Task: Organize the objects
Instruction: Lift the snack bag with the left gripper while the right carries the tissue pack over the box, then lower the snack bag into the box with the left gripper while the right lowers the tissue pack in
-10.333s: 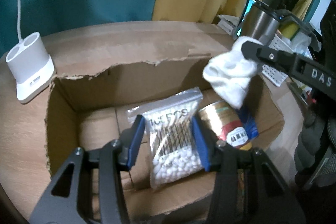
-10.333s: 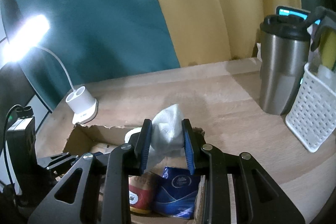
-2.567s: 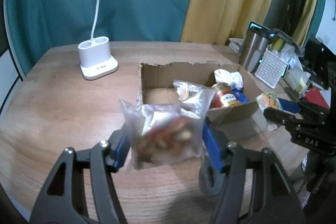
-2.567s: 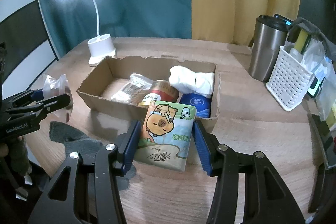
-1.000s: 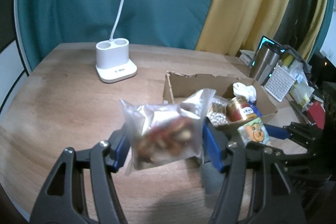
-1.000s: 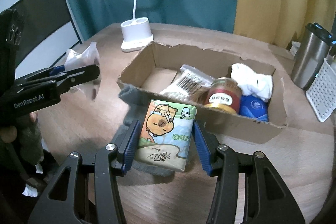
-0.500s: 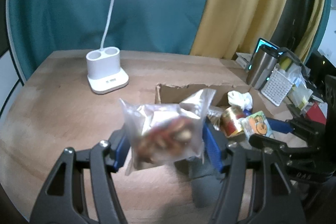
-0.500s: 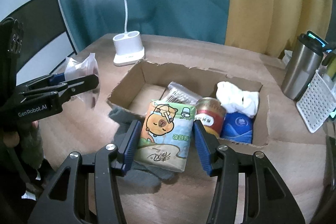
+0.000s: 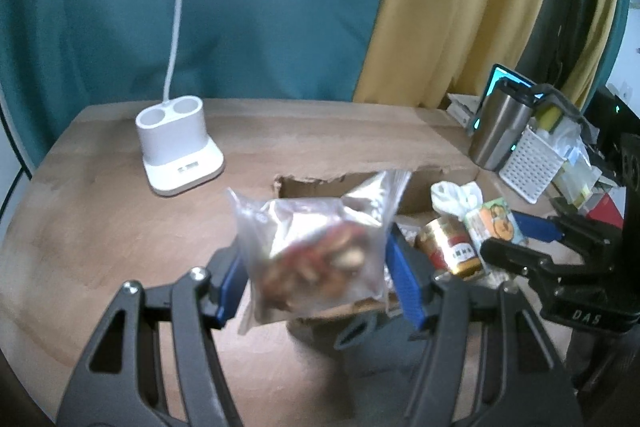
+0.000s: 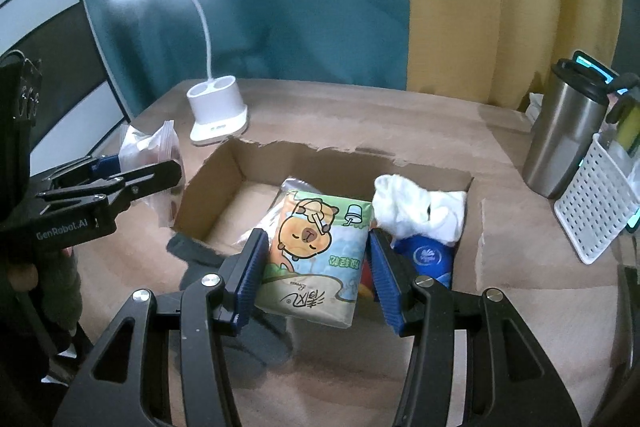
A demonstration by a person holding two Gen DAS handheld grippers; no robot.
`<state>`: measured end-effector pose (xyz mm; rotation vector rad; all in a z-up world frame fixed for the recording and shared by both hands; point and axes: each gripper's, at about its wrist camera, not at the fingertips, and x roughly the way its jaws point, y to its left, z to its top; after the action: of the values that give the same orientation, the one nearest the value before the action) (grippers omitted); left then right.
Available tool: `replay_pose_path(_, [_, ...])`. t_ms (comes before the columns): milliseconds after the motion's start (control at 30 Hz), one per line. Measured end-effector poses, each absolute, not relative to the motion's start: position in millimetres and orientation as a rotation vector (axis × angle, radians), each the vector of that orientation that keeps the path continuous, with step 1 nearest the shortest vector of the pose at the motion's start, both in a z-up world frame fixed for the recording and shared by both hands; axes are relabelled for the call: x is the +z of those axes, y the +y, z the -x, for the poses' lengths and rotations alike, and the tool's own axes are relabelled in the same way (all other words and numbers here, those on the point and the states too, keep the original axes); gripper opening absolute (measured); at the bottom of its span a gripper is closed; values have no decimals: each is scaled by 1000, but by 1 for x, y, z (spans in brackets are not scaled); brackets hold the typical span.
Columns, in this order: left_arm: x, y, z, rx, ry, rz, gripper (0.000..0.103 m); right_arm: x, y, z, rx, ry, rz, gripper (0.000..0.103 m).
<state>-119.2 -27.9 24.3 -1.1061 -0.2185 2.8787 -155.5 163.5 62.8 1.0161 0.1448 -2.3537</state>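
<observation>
While the left gripper (image 9: 316,271) pinches a clear snack bag (image 9: 316,251) between its blue pads, the right gripper (image 10: 316,267) clamps a tissue pack (image 10: 316,251) printed with a cartoon capybara, and both loads hang in the air over the near edge of the box (image 10: 224,179). That torn cardboard box sits open on the wooden table (image 10: 520,315), and it's the landmark here. Inside it, toward its right end, a white cloth (image 10: 420,211) lies on top of a blue pack (image 10: 428,259). Next to those, in the left camera, stands a gold-topped jar (image 9: 452,247) with a red label, and the tissue pack hovers right above it. Just off the box's near left corner a dark grey cloth (image 10: 200,259) lies on the table. Behind the box's far left corner stands the white lamp (image 10: 218,107), lit and bright. Off the box's right end stands a steel tumbler (image 10: 564,135), and just beside it a white perforated basket (image 10: 596,199). From the right camera the snack bag is held to the left of the box, outside its wall.
</observation>
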Motion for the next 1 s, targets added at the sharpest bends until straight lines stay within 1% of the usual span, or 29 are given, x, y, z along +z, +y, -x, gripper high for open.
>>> replay_pose_path(1000, [-3,-1,180,2825,-166,1212,64,50,176,205,-2332,60,-1035,54])
